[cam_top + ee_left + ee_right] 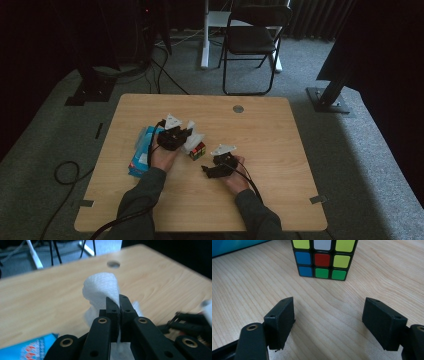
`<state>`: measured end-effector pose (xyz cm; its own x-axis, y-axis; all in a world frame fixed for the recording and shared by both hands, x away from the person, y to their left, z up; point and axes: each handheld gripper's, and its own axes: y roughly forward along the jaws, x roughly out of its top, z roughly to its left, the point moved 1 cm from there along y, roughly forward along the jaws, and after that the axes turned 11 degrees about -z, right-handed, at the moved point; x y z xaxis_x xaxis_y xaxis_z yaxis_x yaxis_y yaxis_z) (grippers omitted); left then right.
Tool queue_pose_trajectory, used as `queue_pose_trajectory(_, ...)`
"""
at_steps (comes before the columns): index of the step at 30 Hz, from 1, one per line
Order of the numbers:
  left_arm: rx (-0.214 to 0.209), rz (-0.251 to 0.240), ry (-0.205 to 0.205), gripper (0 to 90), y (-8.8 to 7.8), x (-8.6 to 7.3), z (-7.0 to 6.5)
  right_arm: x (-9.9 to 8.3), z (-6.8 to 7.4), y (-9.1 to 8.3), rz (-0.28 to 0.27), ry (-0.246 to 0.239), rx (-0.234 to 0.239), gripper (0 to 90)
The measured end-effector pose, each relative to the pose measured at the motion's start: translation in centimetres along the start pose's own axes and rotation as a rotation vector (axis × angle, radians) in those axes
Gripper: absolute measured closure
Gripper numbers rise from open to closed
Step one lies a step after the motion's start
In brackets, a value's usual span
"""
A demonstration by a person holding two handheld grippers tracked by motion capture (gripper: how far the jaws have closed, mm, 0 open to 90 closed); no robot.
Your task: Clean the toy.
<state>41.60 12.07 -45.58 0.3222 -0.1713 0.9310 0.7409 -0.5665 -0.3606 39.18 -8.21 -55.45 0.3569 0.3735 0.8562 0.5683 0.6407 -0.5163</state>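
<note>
The cube (197, 150) is sitting on the table (260, 130); the tissue packet (139, 155) is lying to the cube's left, the tissue (194, 137) just behind it.

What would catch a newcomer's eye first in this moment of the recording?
The crumpled white paper tissue pinched in the shut left claw, held above the light wooden table. Next, the multicoloured puzzle cube standing on the table just ahead of the open right claw. A blue plastic tissue pack lies by the left hand.
</note>
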Motion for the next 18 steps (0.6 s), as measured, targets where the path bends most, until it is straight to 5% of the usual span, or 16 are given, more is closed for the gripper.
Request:
queue_pose_trajectory(8,0.045,0.131,0.027,87.6,2.2,-2.8,0.0,0.0,-0.1,0.1,0.001,-0.002,-0.004,25.4)
queue_pose_trajectory(12,0.052,0.172,0.054,84.8,2.6,-2.9,-0.5,0.1,-0.1,0.2,0.000,0.002,-0.009,25.4)
queue_pose_trajectory(18,0.047,0.195,0.020,86.1,2.6,-2.8,-0.5,0.3,0.1,0.4,-0.009,0.006,-0.002,25.3)
